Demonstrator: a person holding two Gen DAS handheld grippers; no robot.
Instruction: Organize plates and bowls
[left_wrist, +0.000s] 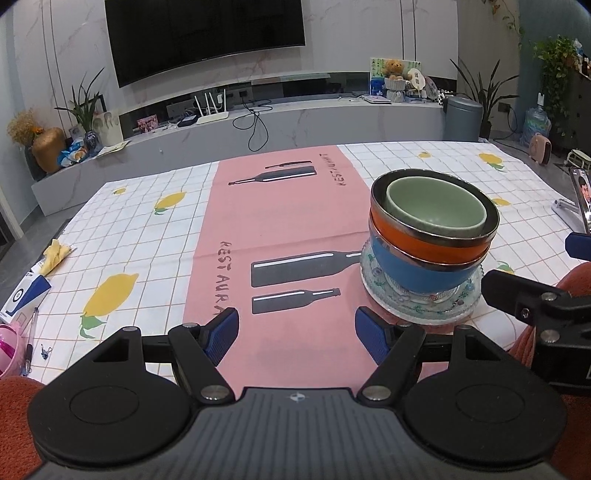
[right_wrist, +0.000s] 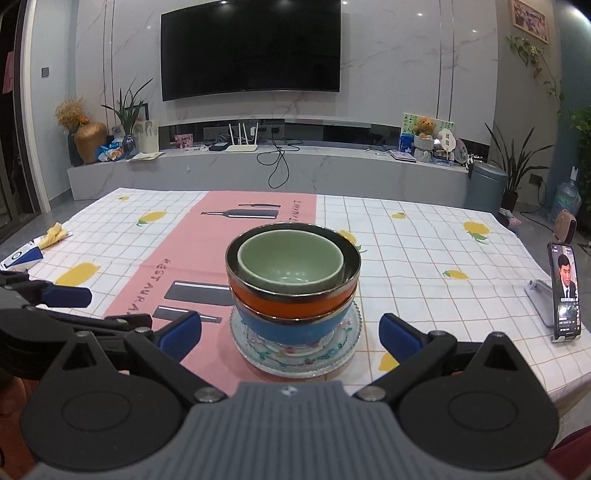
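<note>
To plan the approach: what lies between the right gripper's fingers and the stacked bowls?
Nothing; the right wrist view shows only tablecloth and the glass plate rim before the right gripper.

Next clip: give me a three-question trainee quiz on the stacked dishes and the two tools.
1. True or false: the green bowl sits innermost in the stack.
2. What does the blue bowl rest on?
   A. glass plate
   B. bare tablecloth
   C. a tray
3. What does either the left tool or the right tool hold?

Key: 1 true; 2 A; 3 nothing, both are open and empty.
</note>
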